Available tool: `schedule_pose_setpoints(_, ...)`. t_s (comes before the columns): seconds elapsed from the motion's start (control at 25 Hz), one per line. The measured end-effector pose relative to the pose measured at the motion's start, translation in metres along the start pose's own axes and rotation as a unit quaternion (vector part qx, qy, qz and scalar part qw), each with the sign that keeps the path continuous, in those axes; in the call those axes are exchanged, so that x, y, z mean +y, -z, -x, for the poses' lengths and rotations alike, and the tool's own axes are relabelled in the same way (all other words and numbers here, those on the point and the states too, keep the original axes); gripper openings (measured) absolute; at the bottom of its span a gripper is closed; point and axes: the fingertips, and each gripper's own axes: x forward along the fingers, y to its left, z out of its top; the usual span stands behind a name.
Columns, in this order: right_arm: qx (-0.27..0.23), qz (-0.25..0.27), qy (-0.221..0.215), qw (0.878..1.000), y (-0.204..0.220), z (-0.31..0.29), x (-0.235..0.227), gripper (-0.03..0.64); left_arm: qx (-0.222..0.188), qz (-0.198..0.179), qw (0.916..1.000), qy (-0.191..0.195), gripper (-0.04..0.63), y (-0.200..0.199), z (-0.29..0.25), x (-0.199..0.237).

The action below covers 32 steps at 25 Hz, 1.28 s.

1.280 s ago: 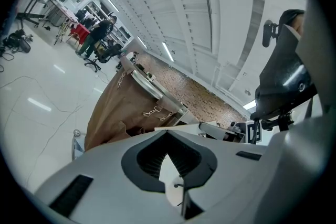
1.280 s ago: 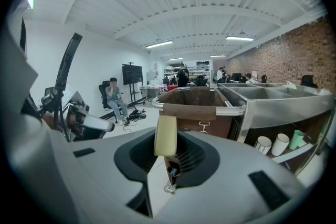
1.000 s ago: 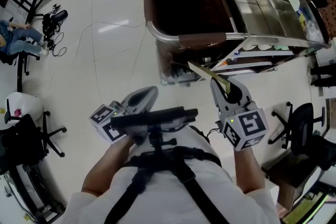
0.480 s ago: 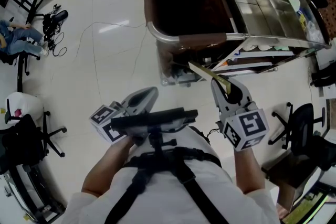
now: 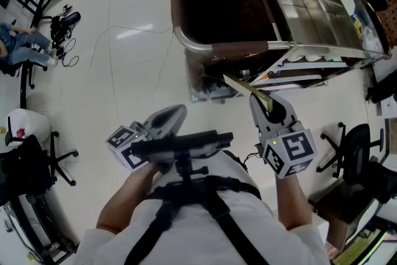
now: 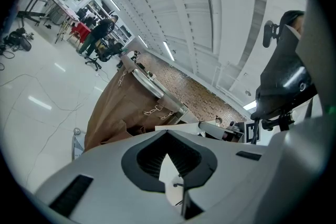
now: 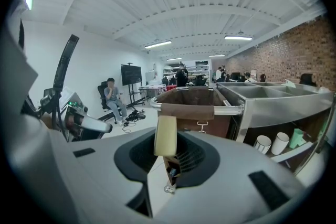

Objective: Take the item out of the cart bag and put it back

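Note:
The cart's brown bag point(image 5: 217, 3) hangs open in a steel frame ahead of me; it also shows in the left gripper view point(image 6: 121, 107) and the right gripper view point(image 7: 191, 105). My right gripper point(image 5: 262, 98) is shut on a thin, flat, pale yellow item point(image 5: 242, 85) that sticks out past the jaws toward the cart's near rail. In the right gripper view the item point(image 7: 166, 135) stands upright between the jaws of the right gripper point(image 7: 167, 157). My left gripper point(image 5: 178, 111) hangs lower left, apart from the cart, its jaws together with nothing in them point(image 6: 168, 136).
Steel tray compartments point(image 5: 310, 3) fill the cart's right side, with cups point(image 7: 270, 143) on a shelf beneath. Office chairs stand at left point(image 5: 31, 158) and right point(image 5: 356, 158). Cables point(image 5: 62, 25) lie on the floor near a seated person point(image 5: 18, 46).

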Motion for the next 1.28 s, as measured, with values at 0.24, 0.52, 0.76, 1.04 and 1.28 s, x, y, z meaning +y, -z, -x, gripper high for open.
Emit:
schedule_pose_setpoints(0.24,0.003,0.0,0.002,1.0,0.002,-0.005,-0.003,0.075,-0.002,0.002,1.0,-0.002,0.0,0.0,0.002,0.002)
schedule_pose_setpoints(0.52,0.01,0.0,-0.002,1.0,0.006,-0.017,-0.005,0.075,-0.005,0.002,0.9999,-0.011,0.0,-0.002,0.007,0.006)
schedule_pose_setpoints(0.76,0.015,0.0,-0.005,1.0,0.008,-0.03,-0.007,0.075,-0.009,0.003,0.9998,-0.018,0.0,-0.004,0.009,0.01)
schedule_pose_setpoints(1.04,0.024,0.004,-0.009,1.0,0.012,-0.046,-0.009,0.075,-0.012,0.004,0.9997,-0.021,0.0,-0.006,0.01,0.013)
schedule_pose_setpoints(1.28,0.041,0.01,-0.01,0.999,0.021,-0.064,-0.013,0.075,-0.014,0.004,0.9996,-0.024,0.0,-0.007,0.01,0.014)
